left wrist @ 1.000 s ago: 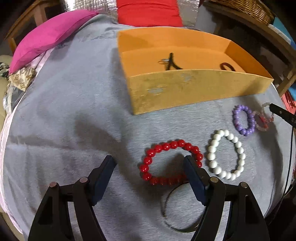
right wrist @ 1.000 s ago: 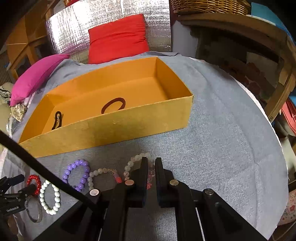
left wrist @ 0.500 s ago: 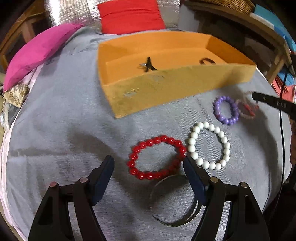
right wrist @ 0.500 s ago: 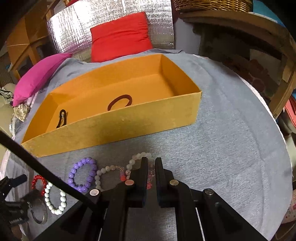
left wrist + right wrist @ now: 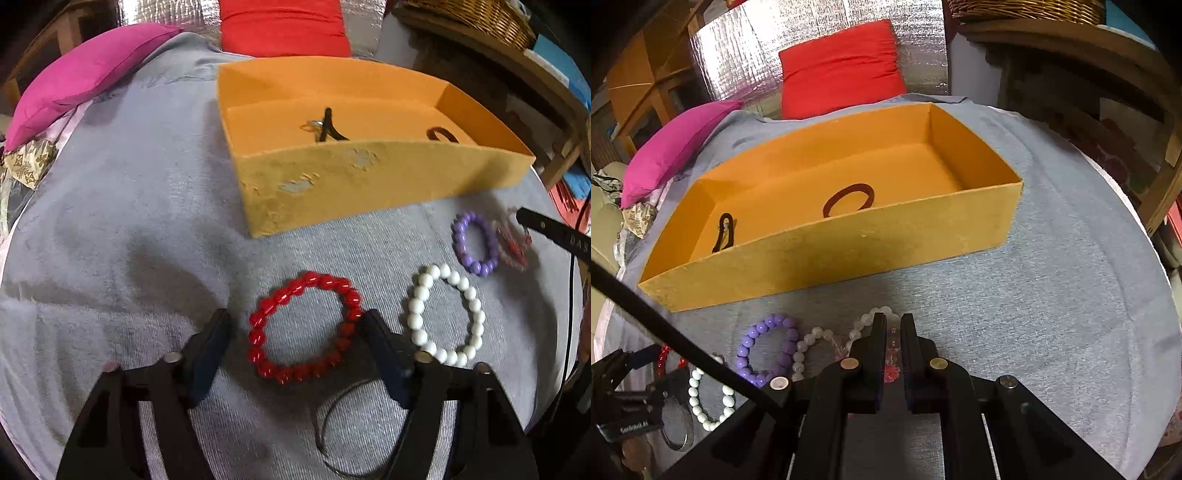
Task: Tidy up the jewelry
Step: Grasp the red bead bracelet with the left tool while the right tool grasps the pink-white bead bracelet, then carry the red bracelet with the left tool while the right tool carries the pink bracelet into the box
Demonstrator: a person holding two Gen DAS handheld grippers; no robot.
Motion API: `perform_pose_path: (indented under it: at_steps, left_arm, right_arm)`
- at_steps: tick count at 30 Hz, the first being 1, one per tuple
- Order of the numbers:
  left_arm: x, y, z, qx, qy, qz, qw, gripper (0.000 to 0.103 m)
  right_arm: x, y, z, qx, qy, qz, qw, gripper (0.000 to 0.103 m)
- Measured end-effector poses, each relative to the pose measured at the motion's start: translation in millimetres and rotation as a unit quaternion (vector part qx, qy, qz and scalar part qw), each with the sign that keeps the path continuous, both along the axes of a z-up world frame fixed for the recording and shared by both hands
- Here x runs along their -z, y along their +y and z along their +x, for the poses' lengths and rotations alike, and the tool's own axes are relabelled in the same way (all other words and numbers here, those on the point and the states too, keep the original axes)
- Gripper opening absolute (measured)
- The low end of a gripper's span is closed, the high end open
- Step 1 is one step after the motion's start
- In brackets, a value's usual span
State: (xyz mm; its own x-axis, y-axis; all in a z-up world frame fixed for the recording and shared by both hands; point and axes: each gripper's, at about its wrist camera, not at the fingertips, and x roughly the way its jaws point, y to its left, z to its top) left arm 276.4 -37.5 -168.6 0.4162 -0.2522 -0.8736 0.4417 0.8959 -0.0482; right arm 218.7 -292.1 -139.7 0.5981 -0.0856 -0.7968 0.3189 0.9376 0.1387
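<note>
A red bead bracelet [image 5: 304,328] lies on the grey cloth between the fingers of my left gripper [image 5: 295,332]. Its jaws are closing. The right finger touches the bracelet's side and the left finger stands apart from it. To the right lie a white bead bracelet [image 5: 443,314], a purple one [image 5: 474,243] and a clear bead bracelet [image 5: 513,243]. A thin metal bangle [image 5: 354,428] lies under the left gripper. My right gripper [image 5: 894,332] is shut on the clear bead bracelet [image 5: 820,334], low over the cloth. The orange box [image 5: 849,254] stands behind.
Inside the box lie a black hair tie [image 5: 327,127] and a dark brown ring [image 5: 849,199]. A pink cushion [image 5: 81,74] and a red cushion [image 5: 842,70] lie at the back. A black cable [image 5: 683,354] crosses the right wrist view. A wicker basket [image 5: 476,14] sits on a shelf.
The left gripper's jaws have narrowed, and the red bracelet now sits wholly between them instead of under the right finger. The right gripper has stayed shut in place.
</note>
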Motion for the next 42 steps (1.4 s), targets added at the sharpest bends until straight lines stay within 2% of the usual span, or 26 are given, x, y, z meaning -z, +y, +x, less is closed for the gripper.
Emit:
perform_pose_path:
  at_steps: [2,3,4,5,6,7,11,18,23,42]
  left_arm:
    - [-2,2,1,-0.002,-0.014,0.001,0.9999,0.045]
    - [-3,1,0,-0.002,-0.019,0.002,0.9998,0.039]
    - [-4,0,-1,-0.003,-0.025,0.004,0.9997,0.024]
    - [-5,0,-1,-0.006,-0.03,0.007,0.9995,0.019]
    - [-7,-2,-6,-0.008,-0.034,0.008,0.9993,0.018]
    - [-9,-4,-9,-0.01,-0.039,0.01,0.9992,0.01]
    - [-20,-2,-20,-0.017,-0.074,0.032,0.9966,0.01]
    - [-37,7,-45,-0.024,-0.116,0.049,0.9917,0.01]
    - [-53,5,-48,-0.027,-0.135,0.051,0.9891,0.01]
    - [-75,-7,-51,-0.037,-0.184,0.044,0.9812,0.01]
  right_arm:
    - [-1,1,0,-0.001,-0.002,-0.002,1.0,0.008]
    - [-1,0,-1,-0.001,-0.004,-0.002,1.0,0.008]
    - [-2,1,-1,-0.001,-0.006,-0.002,1.0,0.008]
    - [-2,1,-2,-0.001,-0.008,-0.003,1.0,0.008]
    - [-3,0,-3,-0.001,-0.009,-0.004,1.0,0.008]
    - [-3,0,-3,-0.001,-0.011,-0.004,1.0,0.008]
    - [-4,0,-6,0.0,-0.013,-0.005,1.0,0.008]
    - [-7,2,-7,-0.002,-0.018,-0.008,1.0,0.008]
    - [-16,2,-10,-0.002,-0.04,-0.007,0.999,0.008]
    - [-50,24,-19,-0.038,-0.133,-0.006,0.99,0.008]
